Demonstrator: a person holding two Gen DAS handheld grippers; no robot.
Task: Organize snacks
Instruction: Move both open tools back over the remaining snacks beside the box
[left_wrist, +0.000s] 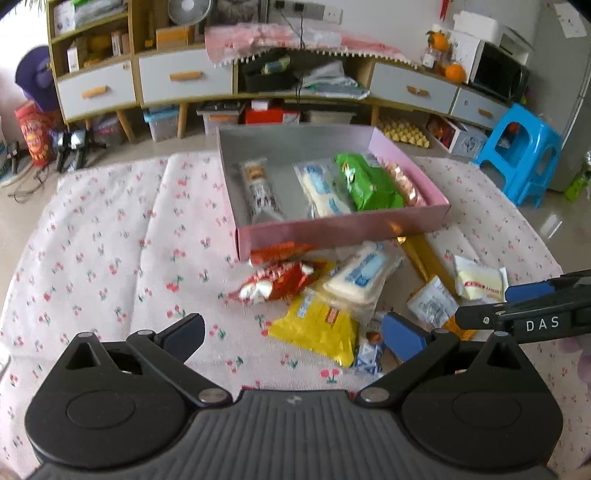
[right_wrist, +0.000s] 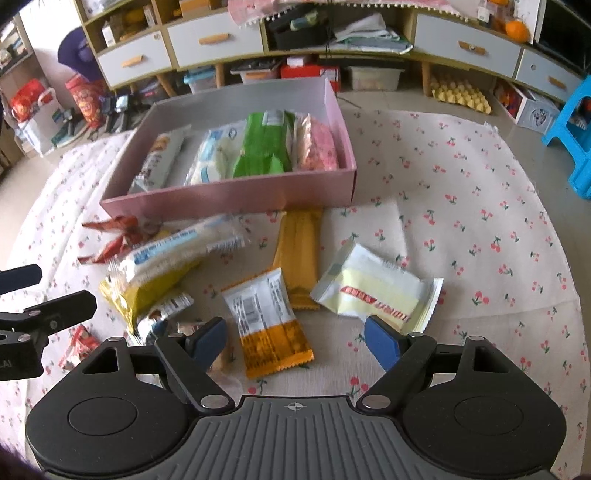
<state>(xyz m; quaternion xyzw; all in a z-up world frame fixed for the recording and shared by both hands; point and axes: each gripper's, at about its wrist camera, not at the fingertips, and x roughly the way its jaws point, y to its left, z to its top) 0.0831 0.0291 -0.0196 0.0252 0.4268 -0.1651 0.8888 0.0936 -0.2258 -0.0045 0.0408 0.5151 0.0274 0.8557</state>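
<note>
The left gripper (left_wrist: 293, 334) hangs open over the yellow packet (left_wrist: 317, 326). Further right, the right gripper (right_wrist: 295, 341) gapes empty around the orange-and-white packet (right_wrist: 267, 325), whose long axis runs away from the fingers toward the pink box (right_wrist: 229, 192).

I read "DAS" in white letters on the black arm of the right gripper (left_wrist: 543, 325), just right of the yellow packet (left_wrist: 317, 328). In my right wrist view, the letters "LAI" show on the left gripper (right_wrist: 7, 363). Print on the snack wrappers is too blurred for me to read.
</note>
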